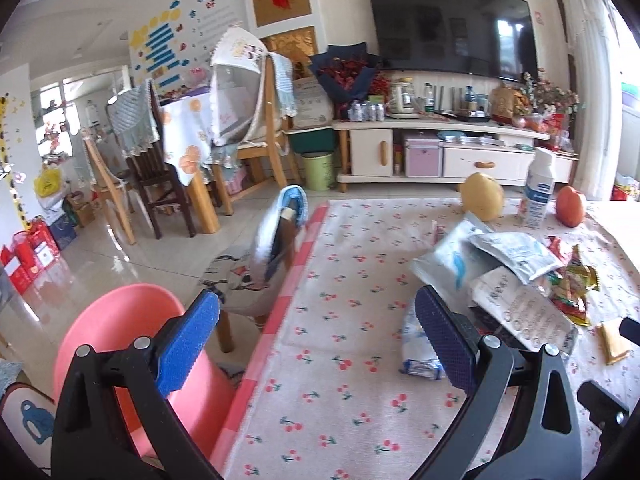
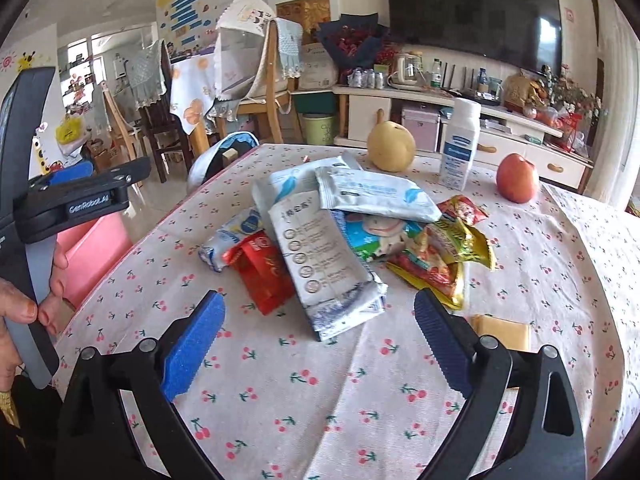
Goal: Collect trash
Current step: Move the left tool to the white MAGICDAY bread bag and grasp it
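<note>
**Crinkled foil and paper wrappers wait in a heap, nothing grasped yet**

Cherry-print cloth covers the table; on it the wrapper pile lies heaped near the middle, with a pear, a white bottle and an apple standing behind it, none of them trash by the look of it. Collection seems barely begun; no wrapper is lifted. The right gripper hovers low over the cloth just short of the pile, its jaws spread wide and empty, aimed at the long white packet; the next move, I judge, calls for easing forward and pinching that packet's near edge without scattering the rest. The left gripper is likewise released, holding nothing; it hangs over the table's left edge, a small crumpled wrapper beside its right finger; a pink bin sits below, a likely place for the trash. A hand grips the left tool's handle.
</note>
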Demonstrator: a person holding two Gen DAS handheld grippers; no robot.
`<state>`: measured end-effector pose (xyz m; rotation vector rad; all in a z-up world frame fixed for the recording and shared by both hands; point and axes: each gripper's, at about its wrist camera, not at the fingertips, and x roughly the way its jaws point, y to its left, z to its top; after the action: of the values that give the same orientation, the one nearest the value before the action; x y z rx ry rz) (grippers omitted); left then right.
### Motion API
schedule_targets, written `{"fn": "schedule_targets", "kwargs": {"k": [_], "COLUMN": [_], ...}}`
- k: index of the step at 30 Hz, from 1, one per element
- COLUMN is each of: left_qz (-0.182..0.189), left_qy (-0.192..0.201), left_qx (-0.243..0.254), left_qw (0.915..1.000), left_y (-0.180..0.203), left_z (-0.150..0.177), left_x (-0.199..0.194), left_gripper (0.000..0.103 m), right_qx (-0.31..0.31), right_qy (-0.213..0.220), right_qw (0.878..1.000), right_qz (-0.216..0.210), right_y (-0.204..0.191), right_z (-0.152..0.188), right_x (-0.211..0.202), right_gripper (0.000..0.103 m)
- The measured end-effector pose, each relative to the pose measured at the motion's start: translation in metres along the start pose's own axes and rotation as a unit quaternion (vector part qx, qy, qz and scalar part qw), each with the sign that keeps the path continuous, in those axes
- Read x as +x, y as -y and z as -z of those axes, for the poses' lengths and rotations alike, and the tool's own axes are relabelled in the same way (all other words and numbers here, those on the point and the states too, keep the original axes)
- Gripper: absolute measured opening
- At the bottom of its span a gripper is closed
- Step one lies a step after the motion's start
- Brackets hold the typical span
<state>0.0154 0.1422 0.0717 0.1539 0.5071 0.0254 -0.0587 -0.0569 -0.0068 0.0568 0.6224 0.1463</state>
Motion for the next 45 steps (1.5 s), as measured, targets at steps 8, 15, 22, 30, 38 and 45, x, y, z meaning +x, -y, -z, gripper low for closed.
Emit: {"fn": "schedule_targets", "kwargs": {"k": [8,15,22,30,38,45], "left_qz": [0.084,0.100,0.101,0.106,0.145,0.134], "left_qy": [-0.022,-0.100,-0.127,-0.145,-0.159,-0.154], "left_qx": [0.000,-0.024,-0.015,0.001,-0.017,-0.005], "left_qw": [0.9963,0.9896,0.9866,0.9837,0.9764,0.9789], "left_y": [0.020,0.028,0.039,0.057,0.064,0.072], "left_z": [0.009,0.022,0.029,0.033,0.033,0.033], "left_x": [0.006,0.042,0.070,0.092,0.100,0.103], "left_gripper": [0.099,0.099,0.099,0.098,0.097,0.094], "right_qx": [0.023,0.015,0.010,-0.007,-0.028,-0.029], "right_qy": [-0.010,-0.042,-0.076,-0.090,-0.093,-0.100], "right_qw": [1.000,0.999,0.996,0.995,0.995,0.994], "right_qz": [-0.011,-0.028,-0.045,-0.051,-0.035,-0.031], "right_y": [0.033,0.034,0.033,0.032,0.035,0.039], "right_z": [-0.004,-0.005,-0.007,-0.013,-0.017,-0.016], "right_x": [-0.007,0.007,0.032,0.051,0.068,0.077], "right_gripper": [0.095,0.095,0.095,0.095,0.095,0.095]}}
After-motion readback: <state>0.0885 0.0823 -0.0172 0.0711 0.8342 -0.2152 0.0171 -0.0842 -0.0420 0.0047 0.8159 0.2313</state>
